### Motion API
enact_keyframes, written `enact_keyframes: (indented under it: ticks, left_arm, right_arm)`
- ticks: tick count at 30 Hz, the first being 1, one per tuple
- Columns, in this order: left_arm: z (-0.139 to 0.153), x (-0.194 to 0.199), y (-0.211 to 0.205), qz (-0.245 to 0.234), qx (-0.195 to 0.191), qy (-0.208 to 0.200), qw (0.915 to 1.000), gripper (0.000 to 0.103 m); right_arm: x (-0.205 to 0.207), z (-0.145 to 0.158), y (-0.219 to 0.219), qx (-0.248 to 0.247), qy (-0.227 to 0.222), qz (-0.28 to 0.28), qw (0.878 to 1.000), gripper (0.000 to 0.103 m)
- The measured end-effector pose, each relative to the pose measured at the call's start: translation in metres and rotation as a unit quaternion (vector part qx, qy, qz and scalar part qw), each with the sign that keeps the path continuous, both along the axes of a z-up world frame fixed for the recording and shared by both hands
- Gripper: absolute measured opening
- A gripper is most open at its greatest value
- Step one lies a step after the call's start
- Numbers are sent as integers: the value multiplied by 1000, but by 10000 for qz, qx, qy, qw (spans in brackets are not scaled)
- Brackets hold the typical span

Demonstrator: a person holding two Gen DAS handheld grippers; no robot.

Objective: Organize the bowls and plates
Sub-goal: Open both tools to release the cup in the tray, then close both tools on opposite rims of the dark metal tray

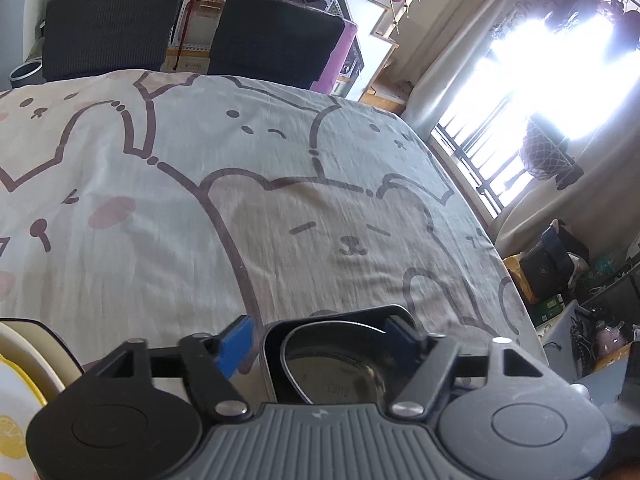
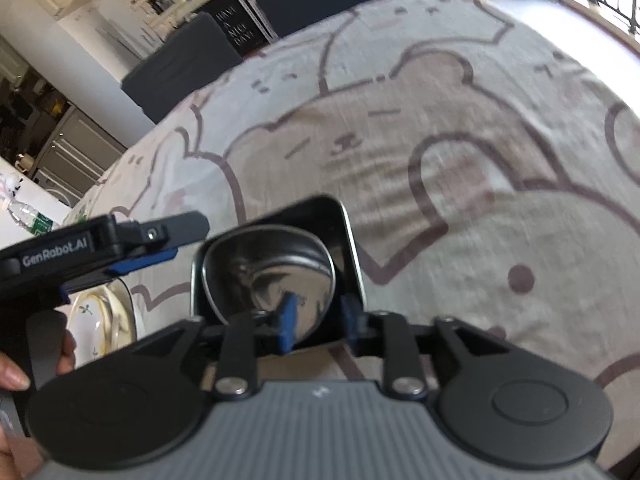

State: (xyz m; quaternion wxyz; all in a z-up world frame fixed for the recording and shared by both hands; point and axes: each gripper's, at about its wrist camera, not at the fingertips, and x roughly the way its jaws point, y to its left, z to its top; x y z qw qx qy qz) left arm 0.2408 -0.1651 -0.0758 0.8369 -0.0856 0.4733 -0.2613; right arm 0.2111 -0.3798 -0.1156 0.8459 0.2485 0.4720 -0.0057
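A black square dish (image 2: 340, 224) with a shiny steel bowl (image 2: 276, 268) inside it rests on the bear-print cloth. My right gripper (image 2: 318, 318) has its blue pads astride the near edge of the steel bowl and the dish; the jaws stand partly closed around that edge. My left gripper (image 1: 318, 344) is open, its blue pads on either side of the same black dish (image 1: 276, 344) and steel bowl (image 1: 332, 372). The left gripper also shows in the right wrist view (image 2: 160, 248), left of the dish. A stack of pale plates (image 2: 104, 320) with a black rim lies at the left.
The table (image 1: 168, 200) wears a grey and beige cloth with bear drawings. Two dark chairs (image 1: 112, 28) stand at its far side. A yellow-patterned plate (image 1: 16, 412) sits at the lower left. A bright window (image 1: 540, 92) and clutter lie to the right.
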Motion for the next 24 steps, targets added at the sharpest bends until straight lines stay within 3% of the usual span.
enact_keyframes:
  ticks: [2, 3, 5, 7, 10, 15, 16, 18, 20, 24]
  left_arm:
    - [1, -3, 3, -40, 14, -50, 10000, 91]
    - [1, -4, 5, -45, 14, -76, 10000, 94]
    - [2, -7, 9, -64, -12, -143, 9999, 99]
    - [3, -11, 14, -73, 0, -186, 9998, 102]
    - [4, -15, 20, -90, 26, -241, 9997, 103]
    - [3, -17, 28, -123, 109, -225, 9996, 102]
    - [4, -17, 29, -170, 98, -218, 9996, 99]
    - [5, -18, 30, -246, 147, -221, 9993, 83]
    - [5, -18, 31, -310, 208, -202, 9991, 52]
    - [-2, -17, 32, -438, 166, 20, 9989, 23]
  right_arm:
    - [-4, 7, -2, 14, -232, 21, 9997, 56]
    - [-5, 11, -3, -39, -332, 0, 9994, 64]
    - [-8, 18, -5, -212, -534, 17, 9983, 69]
    - [-9, 23, -6, -388, -691, -32, 9969, 83]
    - [-10, 29, -12, -599, -1015, -142, 9929, 92]
    - [7, 27, -16, -980, -1177, 186, 9880, 103]
    - [11, 26, -16, -1084, -1161, 247, 9870, 103]
    - [19, 21, -14, -1210, -1033, 256, 9869, 103]
    - [25, 18, -16, -1226, -1029, 188, 9869, 103]
    - [38, 17, -22, -1052, -993, 67, 9895, 103]
